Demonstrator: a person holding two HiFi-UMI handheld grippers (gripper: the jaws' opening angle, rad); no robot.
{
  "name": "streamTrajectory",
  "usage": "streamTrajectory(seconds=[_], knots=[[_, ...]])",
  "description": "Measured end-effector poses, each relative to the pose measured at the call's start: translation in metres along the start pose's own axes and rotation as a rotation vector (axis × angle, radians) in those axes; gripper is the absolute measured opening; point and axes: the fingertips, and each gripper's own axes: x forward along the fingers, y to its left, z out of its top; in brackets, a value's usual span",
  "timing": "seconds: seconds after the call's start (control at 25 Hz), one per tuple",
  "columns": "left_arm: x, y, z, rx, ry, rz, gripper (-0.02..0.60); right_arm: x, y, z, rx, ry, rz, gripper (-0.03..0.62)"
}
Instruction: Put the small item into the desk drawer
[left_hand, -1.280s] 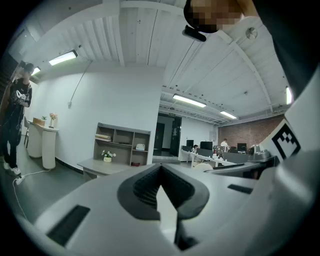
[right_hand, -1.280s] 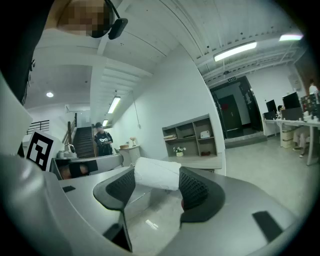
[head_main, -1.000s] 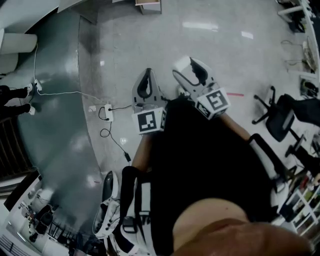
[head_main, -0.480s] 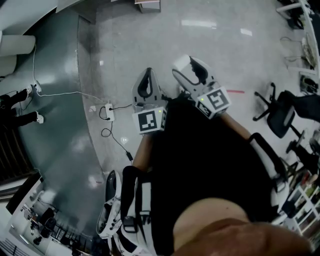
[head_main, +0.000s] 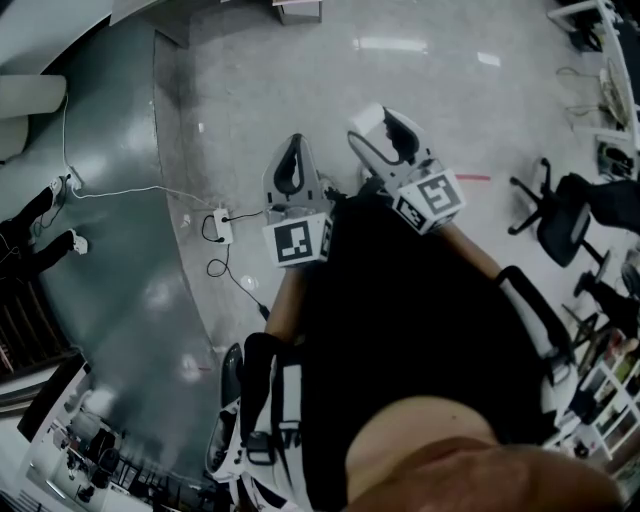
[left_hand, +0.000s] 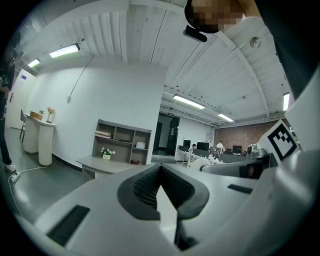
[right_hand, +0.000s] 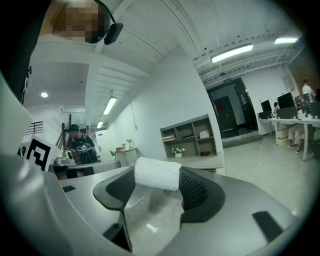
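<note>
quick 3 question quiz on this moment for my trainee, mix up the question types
1. Multiple choice: what sits between the jaws of the right gripper?
a) a white roll
b) a red cup
c) nothing

2. True or false: the left gripper also carries a roll.

3. Fill in the blank: in the right gripper view, the open shelf unit stands on top of a grey ____.

Key
1. a
2. False: its jaws are together with nothing between them.
3. desk
</note>
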Motion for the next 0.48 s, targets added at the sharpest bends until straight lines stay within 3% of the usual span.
streamTrajectory(seconds=[0.48], knots=[[0.010,0.021,0.000,-0.005,0.008,-0.045,-0.014,0.031,0.004,0.003,0.006,-0.017,-0.028,0.273]])
